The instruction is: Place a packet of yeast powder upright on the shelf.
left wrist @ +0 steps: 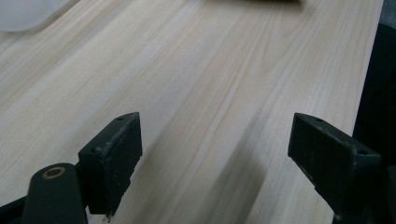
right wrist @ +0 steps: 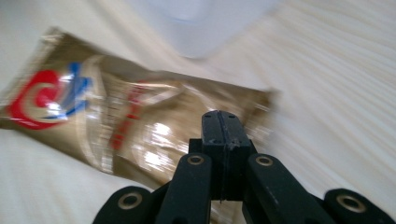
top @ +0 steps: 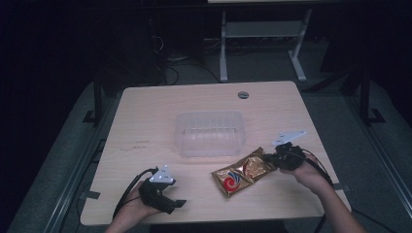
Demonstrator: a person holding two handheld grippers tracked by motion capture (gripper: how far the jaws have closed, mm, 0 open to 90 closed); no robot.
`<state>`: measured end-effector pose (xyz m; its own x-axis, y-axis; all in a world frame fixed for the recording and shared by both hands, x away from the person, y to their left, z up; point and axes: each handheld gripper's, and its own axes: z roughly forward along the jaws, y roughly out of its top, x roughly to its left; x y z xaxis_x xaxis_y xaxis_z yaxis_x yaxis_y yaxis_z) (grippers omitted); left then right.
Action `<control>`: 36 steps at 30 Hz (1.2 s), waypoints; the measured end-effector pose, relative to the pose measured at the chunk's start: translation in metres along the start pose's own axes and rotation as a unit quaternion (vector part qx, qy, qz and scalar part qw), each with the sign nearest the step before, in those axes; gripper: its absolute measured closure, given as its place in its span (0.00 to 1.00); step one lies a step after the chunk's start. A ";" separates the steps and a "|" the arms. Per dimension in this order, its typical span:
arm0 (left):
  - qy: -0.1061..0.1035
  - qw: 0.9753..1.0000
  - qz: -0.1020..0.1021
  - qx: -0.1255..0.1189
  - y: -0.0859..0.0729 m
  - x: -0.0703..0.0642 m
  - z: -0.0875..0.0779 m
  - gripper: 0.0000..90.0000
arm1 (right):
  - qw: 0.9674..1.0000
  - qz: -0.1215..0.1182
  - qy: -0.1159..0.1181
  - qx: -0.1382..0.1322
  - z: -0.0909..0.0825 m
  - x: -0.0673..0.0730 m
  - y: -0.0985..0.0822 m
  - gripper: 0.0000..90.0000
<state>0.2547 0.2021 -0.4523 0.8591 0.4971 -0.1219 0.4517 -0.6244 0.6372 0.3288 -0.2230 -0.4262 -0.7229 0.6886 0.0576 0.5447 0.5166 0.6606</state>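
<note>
On the right side of the wooden table [top: 145, 111], the right gripper [top: 268, 158] has its two black jaws pressed tight together. They pinch the edge of a shiny gold snack bag [top: 243, 171]. From the right gripper view you can see the jaws squeezed flat with no gap, and the crinkly end of the snack bag [right wrist: 140, 126] is caught between them. That picture is blurry, so I cannot tell how much of the bag's edge is inside the grip. The bag has a red and blue swirl on it. From above, its far end with the swirl looks like it rests on the table, and the pinched end is up by the gripper.

Just behind the bag stands a clear plastic tub [top: 210, 133]. It sits near the middle of the table, close to the bag, but I cannot tell if they touch.

Over on the left, near the front edge of the table, the left gripper [top: 177, 204] is held low in the person's hand. Its jaws stand wide apart. From the left gripper view, the two black fingers [left wrist: 114, 154] have bare wood between them and hold nothing. This gripper is well apart from the bag.
</note>
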 end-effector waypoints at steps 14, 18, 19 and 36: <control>0.002 1.000 0.003 -0.001 0.000 0.001 0.000 0.19 | 0.998 0.023 0.001 0.057 0.011 -0.023 -0.020 1.00; 0.002 1.000 0.003 -0.001 0.000 0.000 -0.001 0.19 | 0.998 0.017 0.017 0.063 0.011 -0.019 -0.019 1.00; 0.002 1.000 0.003 -0.001 0.000 0.000 -0.001 0.19 | 0.997 0.021 0.019 0.066 0.012 -0.017 -0.019 1.00; 0.006 1.000 0.005 -0.004 0.001 0.001 -0.005 0.22 | 0.989 -0.061 0.112 0.074 0.033 0.037 -0.001 1.00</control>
<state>0.2548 0.2054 -0.4481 0.8602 0.4987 -0.1064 0.4418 -0.6246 0.6440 0.3157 -0.1813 -0.4492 -0.8542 0.4950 0.1590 0.4917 0.6697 0.5565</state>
